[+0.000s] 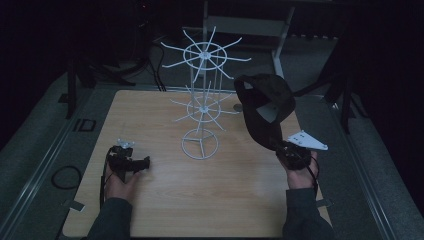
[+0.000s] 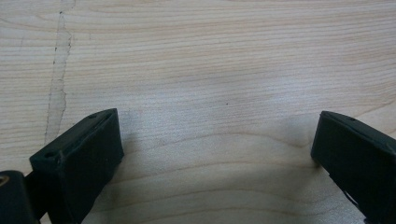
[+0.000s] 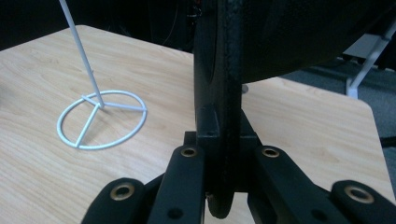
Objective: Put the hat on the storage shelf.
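the right gripper (image 1: 280, 146) has its jaws clamped on the edge of a black cap (image 1: 263, 102), which rises above them, clear of the bench (image 1: 160, 200). a white wire rack (image 1: 201, 107) stands to their left. the left gripper (image 1: 142, 162) rests low, jaws spread wide over bare wood.

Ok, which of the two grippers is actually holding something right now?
The right gripper: its jaws are shut on the black cap, lifted beside the white wire rack. The left gripper is open, low over bare table.
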Available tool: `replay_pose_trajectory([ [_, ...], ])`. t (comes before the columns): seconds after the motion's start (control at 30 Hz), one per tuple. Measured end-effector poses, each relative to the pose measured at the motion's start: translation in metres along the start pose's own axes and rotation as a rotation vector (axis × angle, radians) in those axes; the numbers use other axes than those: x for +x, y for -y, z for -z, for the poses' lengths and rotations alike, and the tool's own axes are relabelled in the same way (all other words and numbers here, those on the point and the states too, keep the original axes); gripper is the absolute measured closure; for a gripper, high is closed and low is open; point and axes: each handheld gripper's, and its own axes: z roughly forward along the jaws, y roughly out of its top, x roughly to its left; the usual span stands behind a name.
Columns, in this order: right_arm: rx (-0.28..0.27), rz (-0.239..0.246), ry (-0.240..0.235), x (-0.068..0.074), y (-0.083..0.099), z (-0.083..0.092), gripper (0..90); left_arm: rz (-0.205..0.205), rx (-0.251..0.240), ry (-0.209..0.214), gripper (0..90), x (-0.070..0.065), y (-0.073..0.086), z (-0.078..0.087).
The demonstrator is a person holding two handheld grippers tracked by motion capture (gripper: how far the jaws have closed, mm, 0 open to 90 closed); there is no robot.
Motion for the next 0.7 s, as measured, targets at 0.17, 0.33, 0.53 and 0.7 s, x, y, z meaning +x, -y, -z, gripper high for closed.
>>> replay_pose_trajectory([
  [0.17, -0.014, 0.015, -0.001, 0.002, -0.008, -0.001, 86.7, -0.002, 0.001, 0.000, 2.2, 0.000, 0.000, 0.000],
  [0.33, -0.028, 0.021, -0.005, 0.003, -0.014, -0.002, 86.7, 0.001, -0.001, 0.000, 2.2, 0.000, 0.000, 0.000],
  [0.53, -0.041, 0.029, -0.011, 0.004, -0.019, -0.002, 86.6, 0.000, -0.001, 0.000, 2.2, 0.000, 0.000, 0.000],
  [0.7, -0.057, 0.034, -0.013, 0.005, -0.024, -0.001, 86.7, 0.000, 0.001, 0.001, 2.2, 0.000, 0.000, 0.000],
])
